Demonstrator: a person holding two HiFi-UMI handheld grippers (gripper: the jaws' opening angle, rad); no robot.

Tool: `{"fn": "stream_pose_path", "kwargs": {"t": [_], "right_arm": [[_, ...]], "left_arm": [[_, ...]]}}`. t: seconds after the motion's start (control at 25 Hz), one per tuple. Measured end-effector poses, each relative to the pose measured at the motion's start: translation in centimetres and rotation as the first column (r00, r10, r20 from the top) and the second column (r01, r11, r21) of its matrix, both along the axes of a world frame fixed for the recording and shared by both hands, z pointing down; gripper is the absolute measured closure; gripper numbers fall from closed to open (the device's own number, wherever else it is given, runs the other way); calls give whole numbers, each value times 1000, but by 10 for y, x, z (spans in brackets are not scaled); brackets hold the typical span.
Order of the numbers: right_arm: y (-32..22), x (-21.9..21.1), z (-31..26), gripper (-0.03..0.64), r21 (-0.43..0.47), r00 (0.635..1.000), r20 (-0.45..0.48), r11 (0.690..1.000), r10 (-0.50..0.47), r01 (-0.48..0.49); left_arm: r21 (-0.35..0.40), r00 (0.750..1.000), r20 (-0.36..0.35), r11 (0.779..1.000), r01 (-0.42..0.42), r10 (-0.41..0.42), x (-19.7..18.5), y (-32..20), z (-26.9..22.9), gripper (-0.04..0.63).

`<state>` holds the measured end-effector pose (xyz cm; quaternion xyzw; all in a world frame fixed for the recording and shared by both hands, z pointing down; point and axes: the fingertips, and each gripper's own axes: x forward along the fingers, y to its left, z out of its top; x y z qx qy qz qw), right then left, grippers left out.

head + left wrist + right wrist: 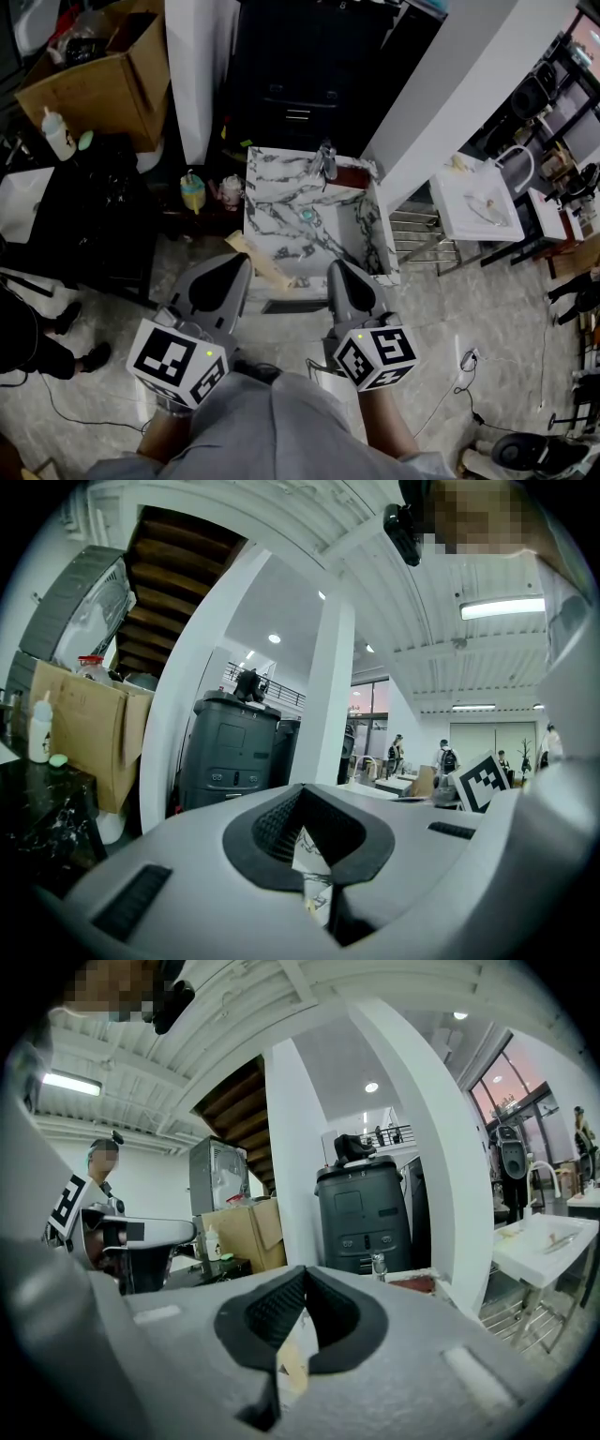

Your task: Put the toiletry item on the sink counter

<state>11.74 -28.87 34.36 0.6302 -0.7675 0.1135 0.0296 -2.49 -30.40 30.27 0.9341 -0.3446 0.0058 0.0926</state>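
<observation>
1. Both claws are smooth grey plastic with black ribbed pads (pixel 274 825). Our left gripper (pixel 236 265) and right gripper (pixel 339 272) are each pinched together at the tips, with nothing in them.
2. The sink counter (pixel 267 220) just past them is a boxy white basin with grey marble veining, and a shiny metal faucet (pixel 326 161) sits at its far edge.
3. A small yellowish bottle (pixel 192 193) stands just left of the counter, not on it.
4. The pinkish thing (pixel 230 190) beside the bottle is too small to make out, and our arms get cut off at the near edge.

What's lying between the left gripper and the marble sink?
A tan strip lies on the floor between the left gripper and the marble sink's near corner; the head view shows it.
</observation>
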Motion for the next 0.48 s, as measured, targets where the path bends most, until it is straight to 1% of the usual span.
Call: {"fn": "stream_pose_path", "kwargs": {"t": [0.48], "right_arm": [[-3,-5,-1,618,-5,1000,-13,1000,-8,8]], "left_arm": [[8,1000,-3,1000,11,-11,-7,-2,-2,591]]}}
